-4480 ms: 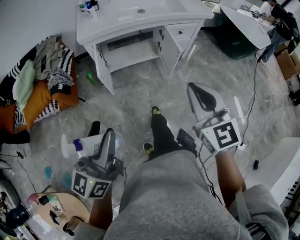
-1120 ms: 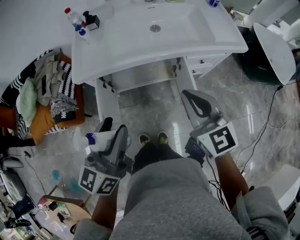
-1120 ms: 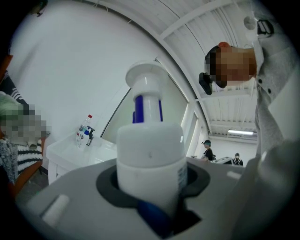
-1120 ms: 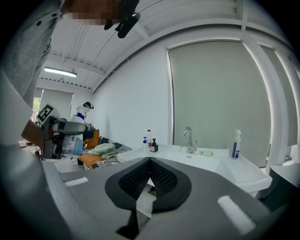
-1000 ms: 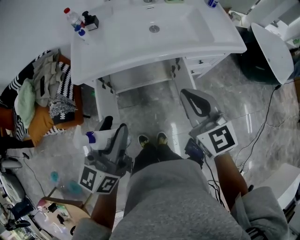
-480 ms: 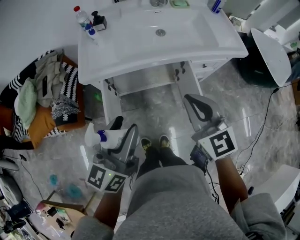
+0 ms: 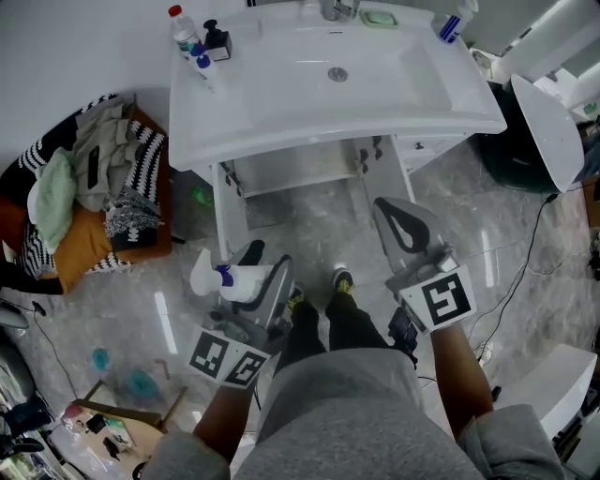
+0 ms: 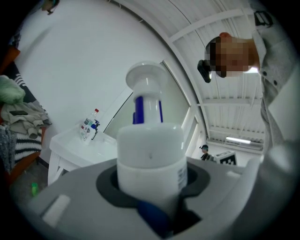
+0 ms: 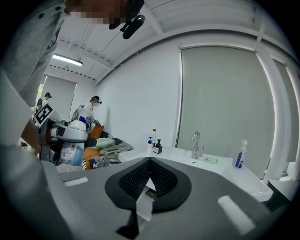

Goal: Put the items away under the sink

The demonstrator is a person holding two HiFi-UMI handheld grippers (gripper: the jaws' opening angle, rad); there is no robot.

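A white spray bottle [image 7: 225, 279] with a blue collar lies across my left gripper [image 7: 265, 281], which is shut on it. In the left gripper view the bottle [image 8: 150, 159] fills the middle, nozzle end away from the camera. My right gripper [image 7: 389, 214] is shut with nothing in it, held above the floor before the white sink vanity [image 7: 281, 103]. The cabinet under the sink [image 7: 295, 169] stands open, both doors swung out, and its shelf looks bare. The right gripper view shows the shut jaws [image 9: 149, 180], and the held bottle [image 9: 70, 140] at far left.
Small bottles [image 7: 187, 33], a faucet [image 7: 333, 7], a soap dish [image 7: 380, 17] and a blue spray bottle [image 7: 450, 26] stand on the vanity top. Clothes lie piled on an orange seat [image 7: 84, 187] at left. At right, a white round piece [image 7: 548, 103] and floor cables.
The person has stepped from well back on the floor to right in front of the vanity. Both grippers now sit closer to the open cabinet, and the left still holds the bottle.
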